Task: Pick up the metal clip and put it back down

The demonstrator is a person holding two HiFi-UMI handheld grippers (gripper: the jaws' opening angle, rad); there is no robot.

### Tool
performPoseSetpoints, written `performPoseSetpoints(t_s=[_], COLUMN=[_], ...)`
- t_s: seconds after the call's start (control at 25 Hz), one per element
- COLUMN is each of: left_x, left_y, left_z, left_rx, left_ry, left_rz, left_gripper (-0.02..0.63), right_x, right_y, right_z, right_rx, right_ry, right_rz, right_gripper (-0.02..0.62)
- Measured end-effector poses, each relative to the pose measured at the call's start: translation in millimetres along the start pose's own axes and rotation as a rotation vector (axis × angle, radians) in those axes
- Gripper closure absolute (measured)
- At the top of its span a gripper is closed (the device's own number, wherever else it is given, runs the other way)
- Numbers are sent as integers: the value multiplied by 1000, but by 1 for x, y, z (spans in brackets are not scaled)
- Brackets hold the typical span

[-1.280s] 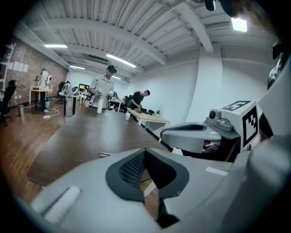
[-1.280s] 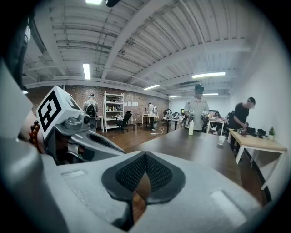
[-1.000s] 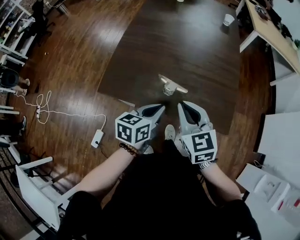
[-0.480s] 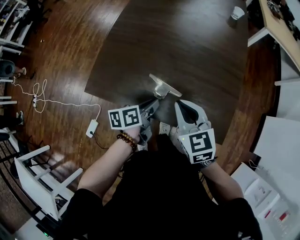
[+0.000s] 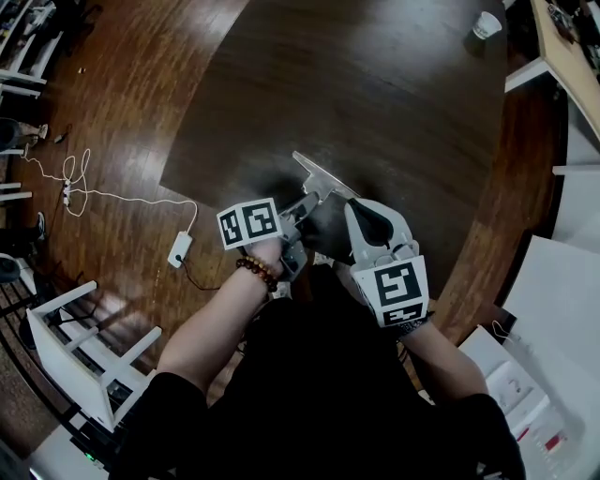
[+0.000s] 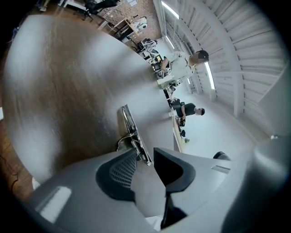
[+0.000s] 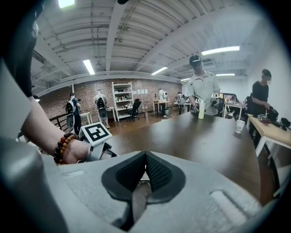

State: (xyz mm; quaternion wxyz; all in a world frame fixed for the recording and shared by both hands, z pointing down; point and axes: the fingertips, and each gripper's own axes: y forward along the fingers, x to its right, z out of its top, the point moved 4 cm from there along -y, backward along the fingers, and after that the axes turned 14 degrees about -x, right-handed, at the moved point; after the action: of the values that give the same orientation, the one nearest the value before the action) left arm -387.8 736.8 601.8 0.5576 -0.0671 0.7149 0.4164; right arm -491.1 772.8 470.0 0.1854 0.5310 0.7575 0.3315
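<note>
Two tongs: left gripper [image 6: 145, 154] just spread, metal clip [image 6: 129, 123] seemingly between (unpinched); right gripper [image 7: 145, 154] closed.

Paper cup [image 5: 486, 24] on dark table [image 5: 375, 84]; white power adapter [image 5: 178, 249] on floor [image 5: 141, 94].

Metal clip [image 5: 322, 178] beside left claw [image 5: 302, 204]

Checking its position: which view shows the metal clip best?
Left gripper view: the metal clip sits close, spring visible. Head view shows it small; right gripper view shows at most a sliver.
</note>
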Motion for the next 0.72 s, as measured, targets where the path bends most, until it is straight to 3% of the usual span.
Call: performPoseSetpoints(t_s=[0.36,0.72], left_x=[-5,1], left_y=[14,12], left_z=[8,12], left_rx=[16,54], left_ry=[-48,-41], left_rz=[15,14], left_gripper=[503,566], right_x=[10,16], right_y=[4,4], right_z=[1,3], right_rx=[-3,8], right_ry=[9,9], right_rz=[4,12], right_gripper=[603,603])
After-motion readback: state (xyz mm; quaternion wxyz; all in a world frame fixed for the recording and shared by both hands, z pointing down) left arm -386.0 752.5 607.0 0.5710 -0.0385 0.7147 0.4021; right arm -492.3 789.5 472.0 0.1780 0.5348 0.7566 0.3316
